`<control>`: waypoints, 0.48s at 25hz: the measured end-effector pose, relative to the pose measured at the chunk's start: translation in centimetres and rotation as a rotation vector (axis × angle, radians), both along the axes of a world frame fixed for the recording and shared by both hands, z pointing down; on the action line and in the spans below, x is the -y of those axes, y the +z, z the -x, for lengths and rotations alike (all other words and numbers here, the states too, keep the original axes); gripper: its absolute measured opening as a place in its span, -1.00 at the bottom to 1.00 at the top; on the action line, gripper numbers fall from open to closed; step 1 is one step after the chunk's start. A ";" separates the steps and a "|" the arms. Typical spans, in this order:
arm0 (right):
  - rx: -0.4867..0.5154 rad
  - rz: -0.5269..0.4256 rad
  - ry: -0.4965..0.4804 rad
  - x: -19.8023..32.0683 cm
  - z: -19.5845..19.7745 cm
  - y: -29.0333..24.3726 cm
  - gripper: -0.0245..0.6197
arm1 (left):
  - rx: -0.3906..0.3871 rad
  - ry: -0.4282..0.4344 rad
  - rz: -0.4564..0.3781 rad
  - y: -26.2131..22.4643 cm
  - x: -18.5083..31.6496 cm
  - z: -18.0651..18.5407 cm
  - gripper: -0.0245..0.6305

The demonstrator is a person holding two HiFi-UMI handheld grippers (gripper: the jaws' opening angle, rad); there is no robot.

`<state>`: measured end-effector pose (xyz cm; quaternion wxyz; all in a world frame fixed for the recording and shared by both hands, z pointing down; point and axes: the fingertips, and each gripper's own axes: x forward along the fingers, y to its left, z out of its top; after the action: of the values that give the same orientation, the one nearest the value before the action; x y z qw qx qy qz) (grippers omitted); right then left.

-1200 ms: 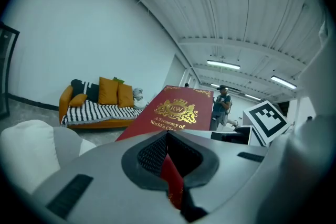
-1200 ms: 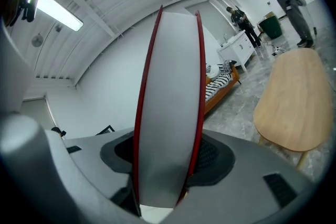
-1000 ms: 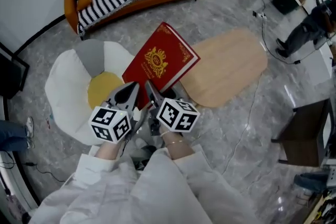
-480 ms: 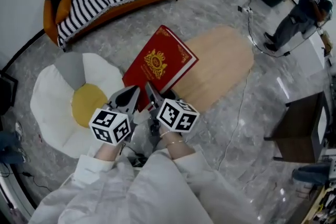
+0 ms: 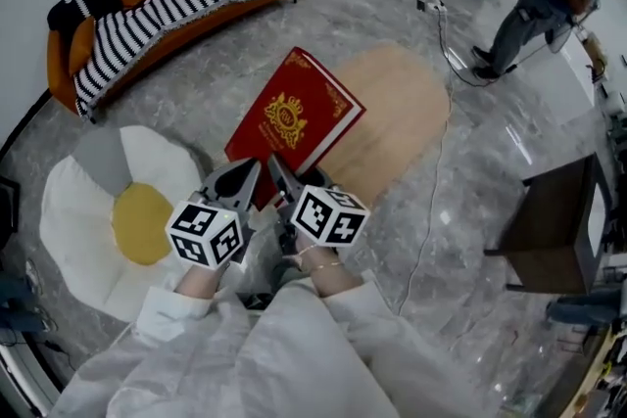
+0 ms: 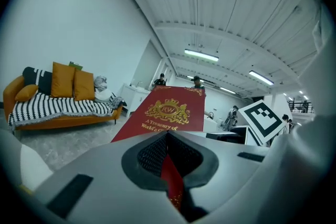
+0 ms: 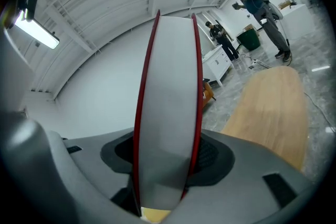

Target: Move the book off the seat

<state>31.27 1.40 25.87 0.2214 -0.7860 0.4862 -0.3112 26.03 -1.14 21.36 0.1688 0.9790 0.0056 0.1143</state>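
Head view
- Arms: two forearms in white sleeves (image 5: 245,348) reach forward side by side, hands close together, each topped by a marker cube
- Left gripper (image 5: 235,186): points forward and slightly down, its tip at the near edge of the book (image 5: 294,117)
- Right gripper (image 5: 284,181): just beside the left one, its tip on the same near edge
- Book: red hard cover, gold crest in the middle, gold ornament at the corners; held in the air, face up and turned cornerwise, clear of the seat (image 5: 88,210)
- Position: above the grey floor, between the white flower-shaped seat with its yellow centre and the oval wooden table (image 5: 402,108), its far corner overlapping the table's edge in this view
- Also present: orange sofa (image 5: 167,5) with a striped throw; a person (image 5: 534,5) standing far right

Left gripper view
- Left gripper (image 6: 169,162): jaws nearly together, pinching a thin red edge of the book (image 6: 168,113)
- Book: cover slopes up and away from the jaws; gold crest and gold lettering visible

Right gripper view
- Right gripper (image 7: 163,165): jaws set fairly wide, clamped on the thickness of the book (image 7: 168,113)
- Book: seen edge-on, pale page block between two red cover rims
- Table (image 7: 273,113) lies below and to the right
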 end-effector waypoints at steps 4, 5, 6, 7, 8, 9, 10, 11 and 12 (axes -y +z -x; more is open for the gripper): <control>-0.011 -0.007 0.048 -2.6 -3.9 -0.1 -0.14 | -0.015 0.045 -0.007 -0.1 -2.4 -4.1 -0.91; -0.013 -0.009 0.056 -3.2 -4.7 -0.2 -0.14 | -0.017 0.054 -0.007 -0.1 -3.1 -4.9 -0.91; -0.017 -0.011 0.062 -3.9 -5.4 -0.3 -0.14 | -0.018 0.062 -0.008 0.0 -3.7 -5.6 -0.91; -0.023 -0.012 0.068 -4.6 -6.1 -0.4 -0.14 | -0.018 0.068 -0.009 0.0 -4.3 -6.3 -0.91; -0.028 -0.013 0.074 -5.3 -6.7 -0.4 -0.14 | -0.018 0.074 -0.011 -0.1 -5.0 -7.0 -0.91; -0.033 -0.012 0.082 -6.2 -7.4 -0.5 -0.14 | -0.019 0.078 -0.011 -0.1 -5.6 -7.7 -0.91; -0.035 -0.012 0.091 -7.2 -8.1 -0.5 -0.14 | -0.020 0.081 -0.010 -0.3 -6.4 -8.4 -0.91; -0.033 -0.014 0.100 -8.4 -8.8 -0.5 -0.14 | -0.022 0.085 -0.011 -0.4 -7.3 -9.1 -0.91; -0.029 -0.016 0.108 -9.5 -9.5 -0.5 -0.14 | -0.023 0.088 -0.013 -0.6 -8.2 -9.8 -0.91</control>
<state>40.79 10.95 25.40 0.2370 -0.8137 0.4487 -0.2836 35.83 7.04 20.79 0.1571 0.9801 0.0497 0.1105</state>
